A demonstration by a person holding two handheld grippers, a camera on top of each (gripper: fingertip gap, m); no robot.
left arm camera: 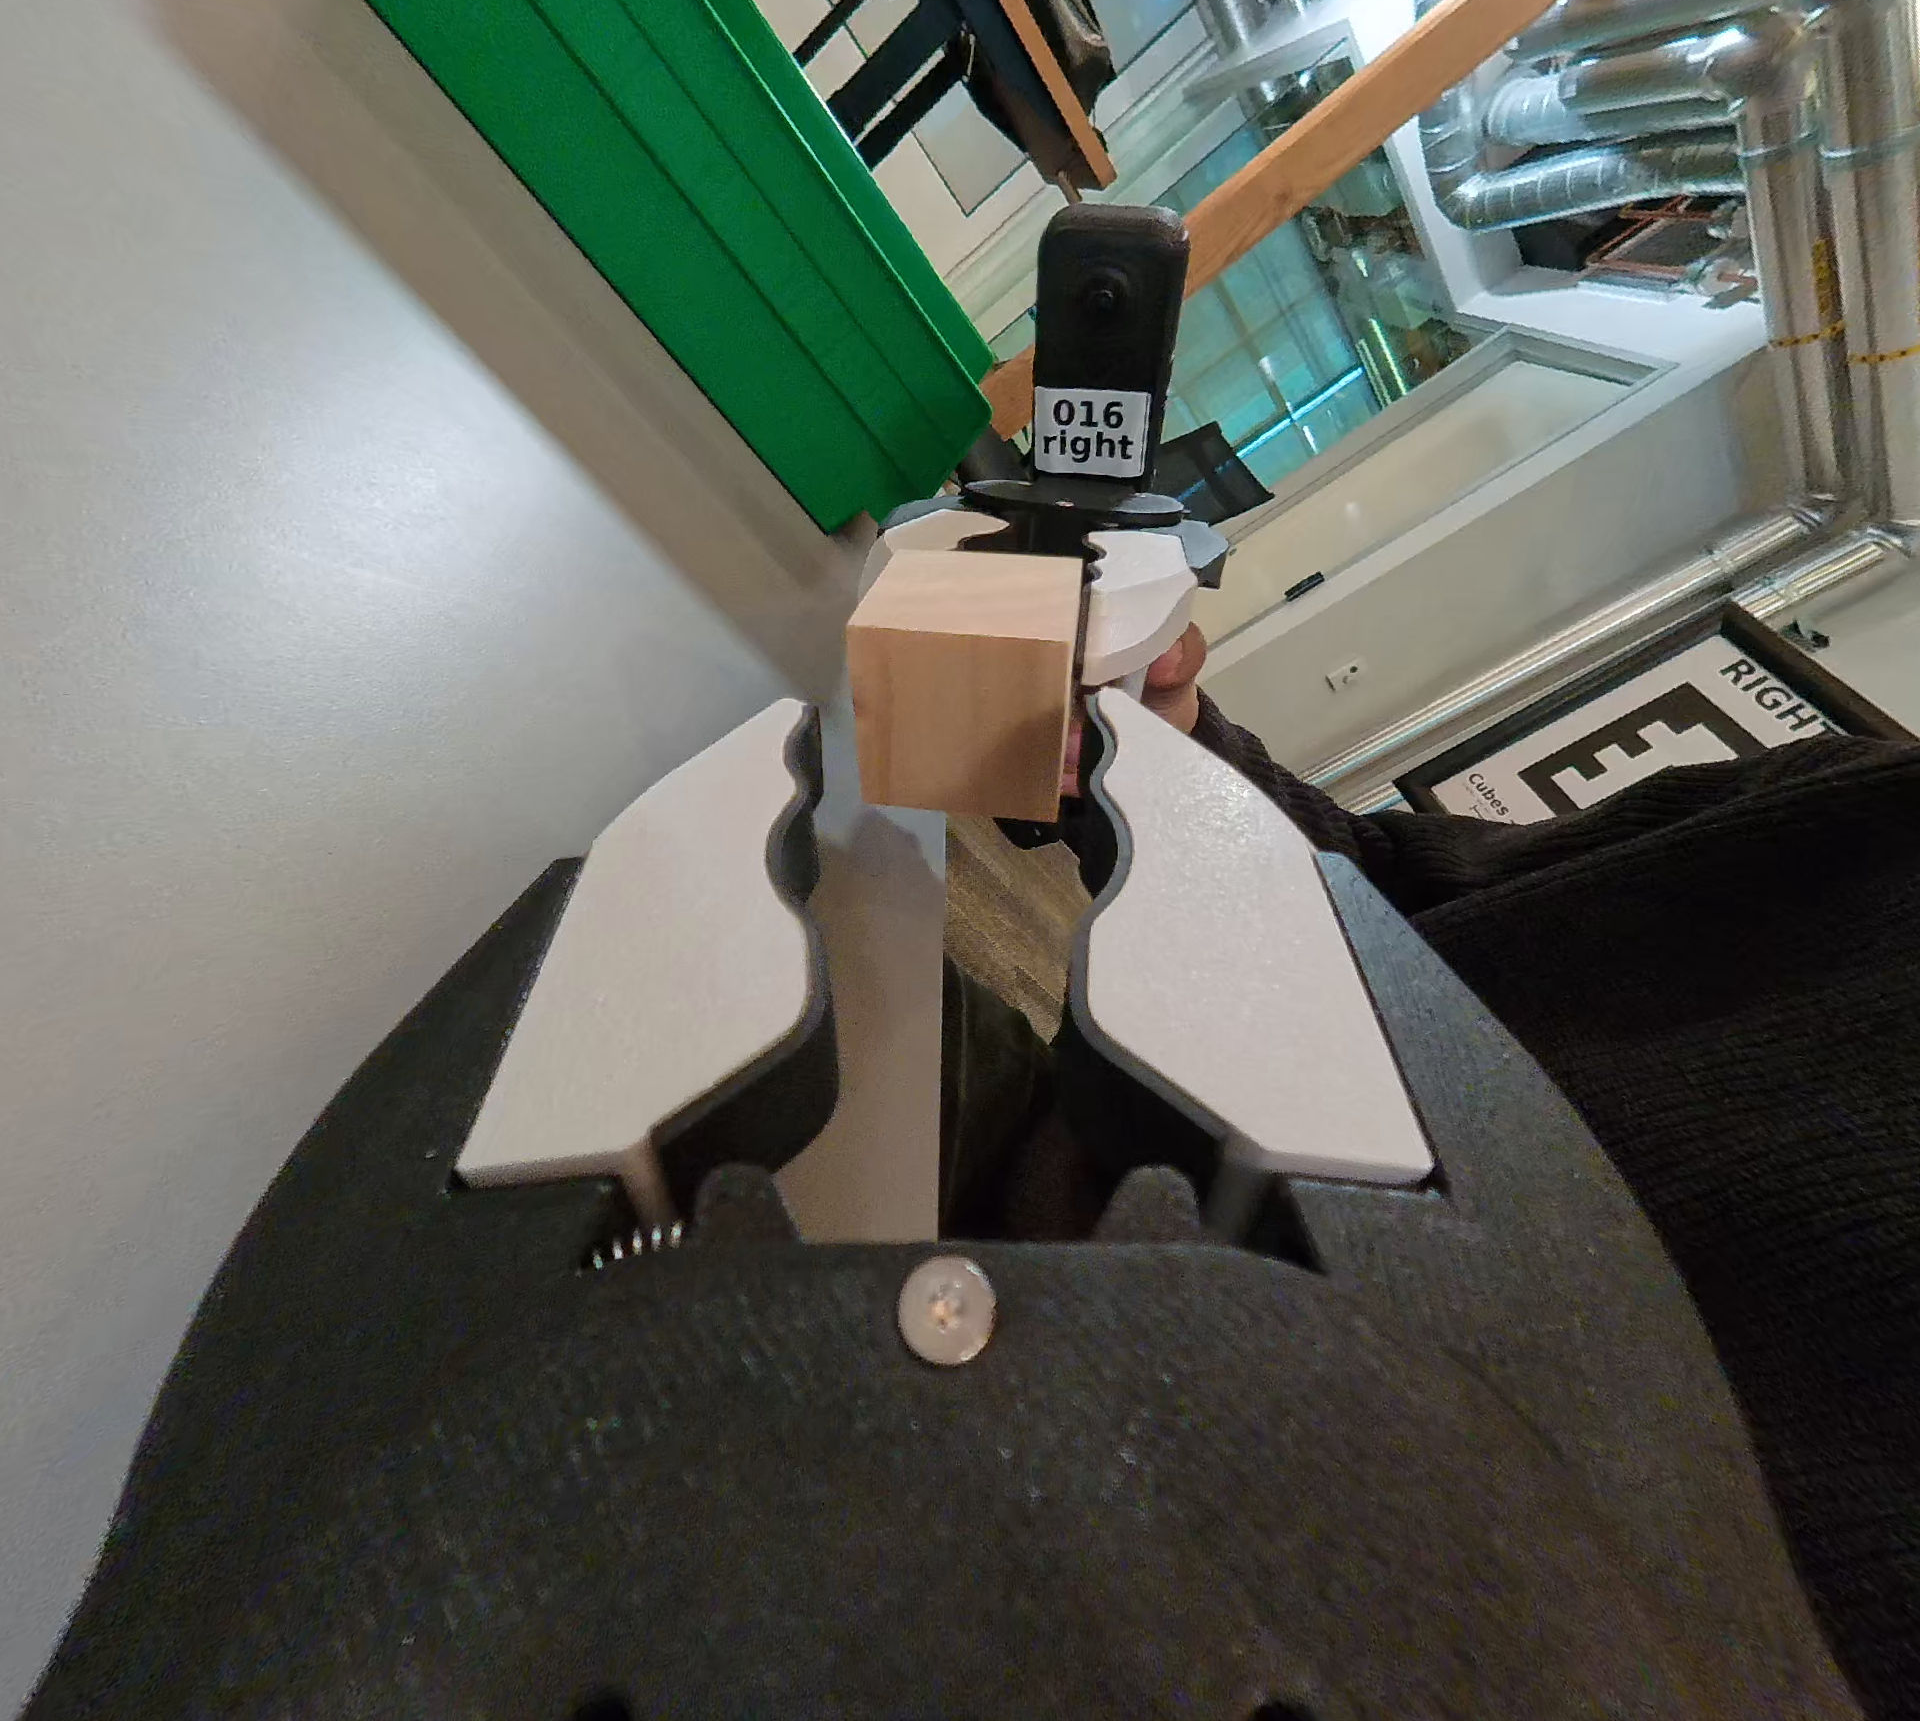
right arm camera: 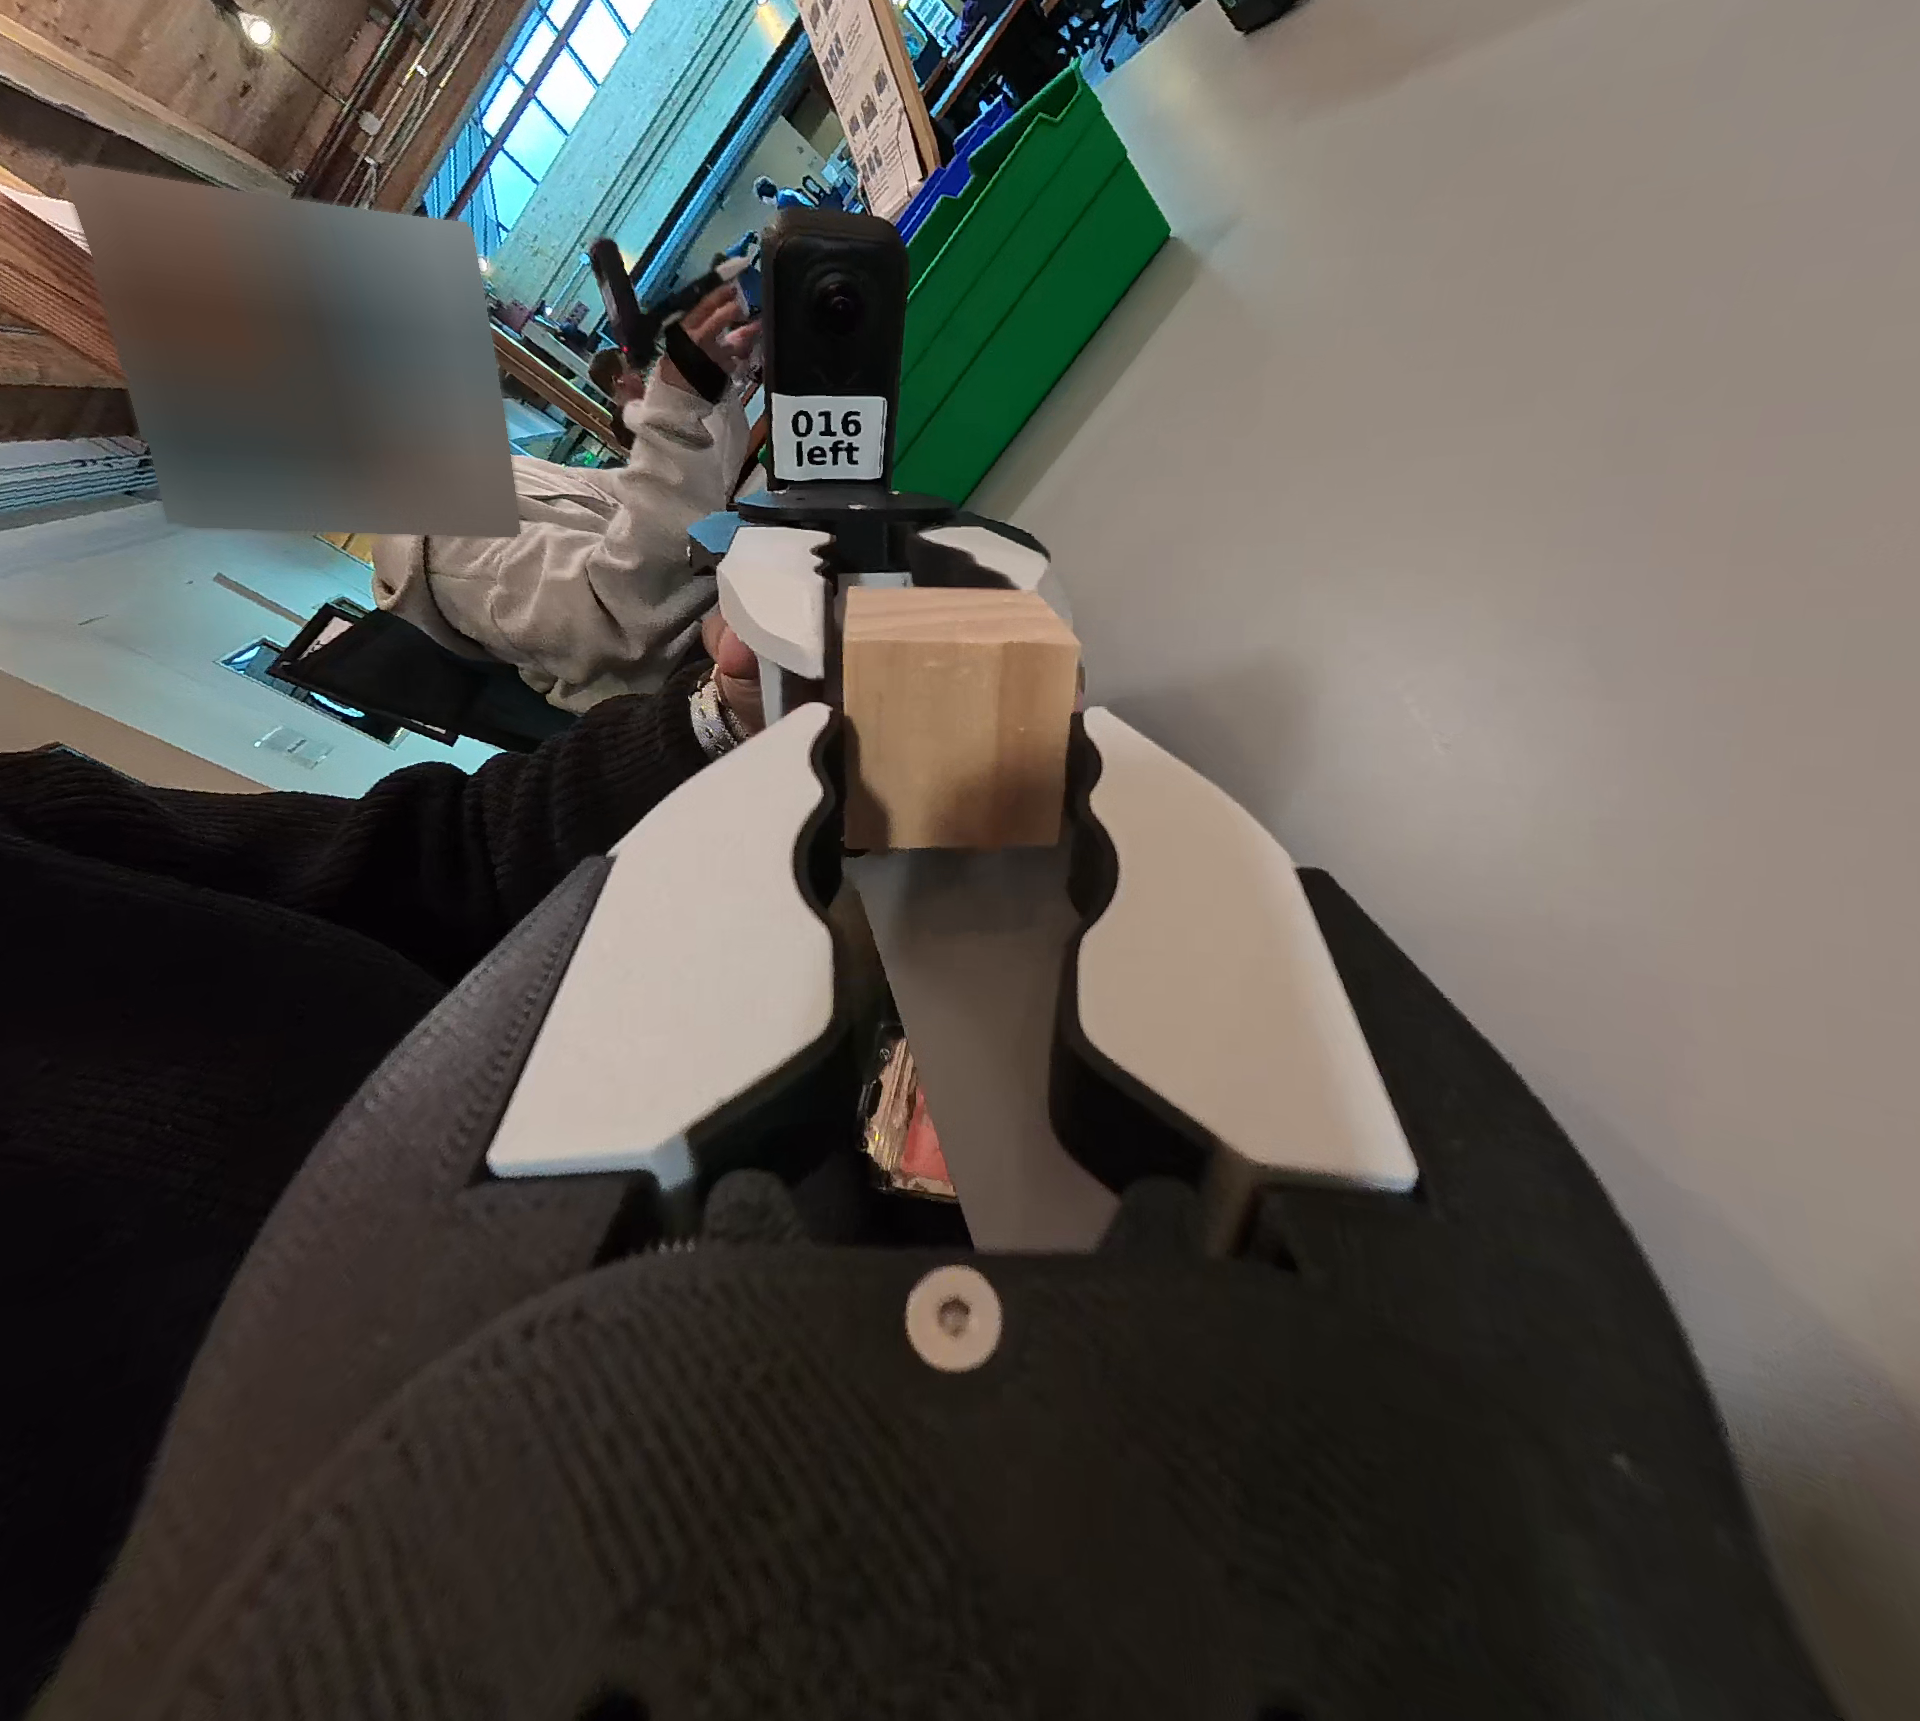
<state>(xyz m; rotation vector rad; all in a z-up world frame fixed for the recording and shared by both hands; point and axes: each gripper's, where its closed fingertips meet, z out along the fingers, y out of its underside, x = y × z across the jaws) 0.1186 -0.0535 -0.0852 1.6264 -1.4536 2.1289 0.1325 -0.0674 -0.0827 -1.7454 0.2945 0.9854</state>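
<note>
Beside your 2 tools, the pale desk (right arm camera: 1507,528) fills one side, with green bins (left arm camera: 665,144) at its far edge. Your right tool (right arm camera: 956,757) clamps the wooden cube (right arm camera: 951,726) in mid-air. Facing it, your left tool (left arm camera: 951,736) stands apart around the cube's near corner; contact unclear.

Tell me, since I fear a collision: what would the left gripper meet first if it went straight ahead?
Probably the wooden cube, clamped by the right gripper and sitting just ahead of the left gripper; nothing shows between them.
</note>
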